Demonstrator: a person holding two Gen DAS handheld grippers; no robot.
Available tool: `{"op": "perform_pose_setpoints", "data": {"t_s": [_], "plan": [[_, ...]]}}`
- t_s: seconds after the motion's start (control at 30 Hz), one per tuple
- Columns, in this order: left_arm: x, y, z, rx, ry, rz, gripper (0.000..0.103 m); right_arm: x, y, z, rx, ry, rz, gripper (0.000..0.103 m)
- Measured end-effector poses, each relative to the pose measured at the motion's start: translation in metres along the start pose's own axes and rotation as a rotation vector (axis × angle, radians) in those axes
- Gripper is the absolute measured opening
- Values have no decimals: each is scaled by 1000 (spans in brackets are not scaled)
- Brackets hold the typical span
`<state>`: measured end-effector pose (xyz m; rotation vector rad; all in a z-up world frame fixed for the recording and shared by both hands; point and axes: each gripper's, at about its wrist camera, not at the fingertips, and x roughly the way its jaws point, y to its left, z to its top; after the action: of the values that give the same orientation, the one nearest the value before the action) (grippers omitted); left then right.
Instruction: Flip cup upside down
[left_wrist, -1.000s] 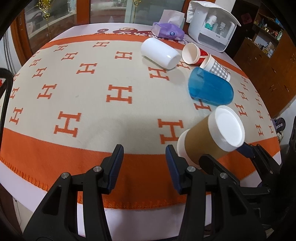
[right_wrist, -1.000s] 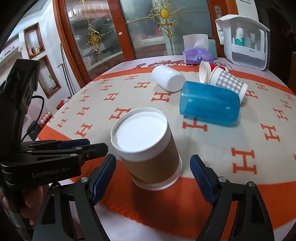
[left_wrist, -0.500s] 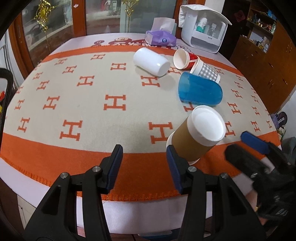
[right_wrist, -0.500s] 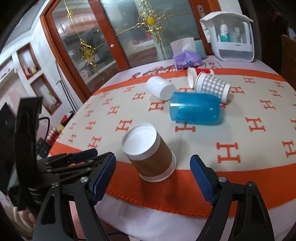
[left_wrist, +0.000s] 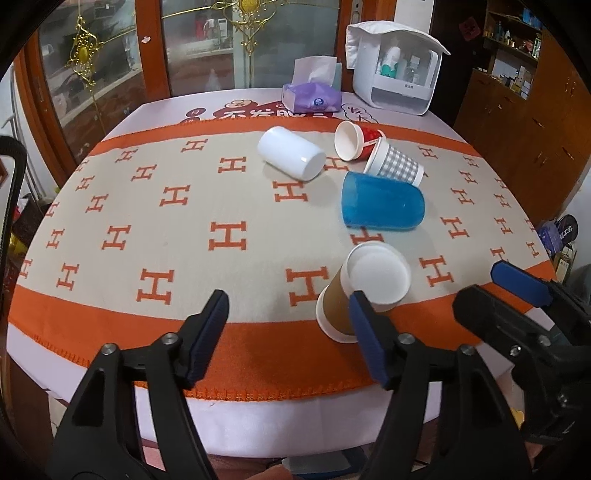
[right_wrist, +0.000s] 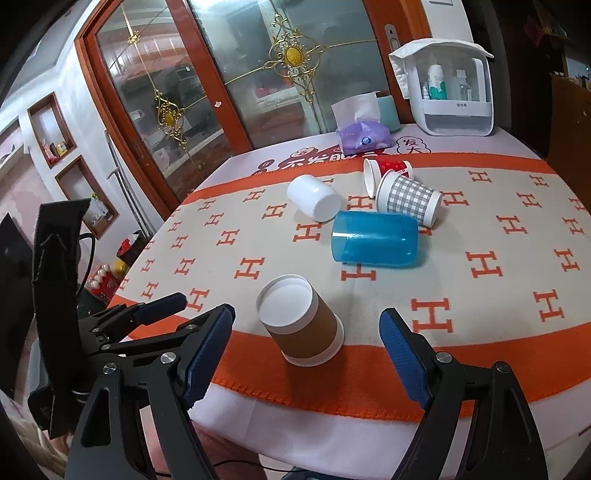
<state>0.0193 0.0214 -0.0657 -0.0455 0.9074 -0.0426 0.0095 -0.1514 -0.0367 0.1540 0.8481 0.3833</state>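
Note:
A brown paper cup (left_wrist: 345, 299) (right_wrist: 303, 325) with white ends stands upside down on the orange border of the tablecloth, near the table's front edge. My left gripper (left_wrist: 290, 339) is open and empty, back from the table edge, with the cup just beyond its right finger. My right gripper (right_wrist: 308, 352) is open and empty, pulled back off the table edge, with the cup ahead between its fingers but apart from them. Each gripper shows in the other's view, the right one (left_wrist: 517, 291) at the right and the left one (right_wrist: 159, 308) at the left.
Behind the cup, a blue plastic cup (left_wrist: 382, 203) (right_wrist: 375, 240), a white cup (left_wrist: 291, 153), a grey checked paper cup (left_wrist: 395, 164) and a red paper cup (left_wrist: 356, 140) lie on their sides. A tissue pack (left_wrist: 312, 98) and a white organiser box (left_wrist: 395, 81) stand at the far edge.
Both grippers have drawn back from the table toward the front edge. The right gripper, which had the upside-down cup close between its open fingers, now stands well clear of it. The cup has stayed put.

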Motion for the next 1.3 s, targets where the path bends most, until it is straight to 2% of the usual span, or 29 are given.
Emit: {"op": "perform_pose_setpoints", "data": {"t_s": [0.47,1.3], "plan": [[-38,-6,31,-14,-67,11,69,-31,0,26,29,-64,-7,83],[-44,-9,36,-24,-77,35,69,-35,1,37,29,-68,-18,83]]}}
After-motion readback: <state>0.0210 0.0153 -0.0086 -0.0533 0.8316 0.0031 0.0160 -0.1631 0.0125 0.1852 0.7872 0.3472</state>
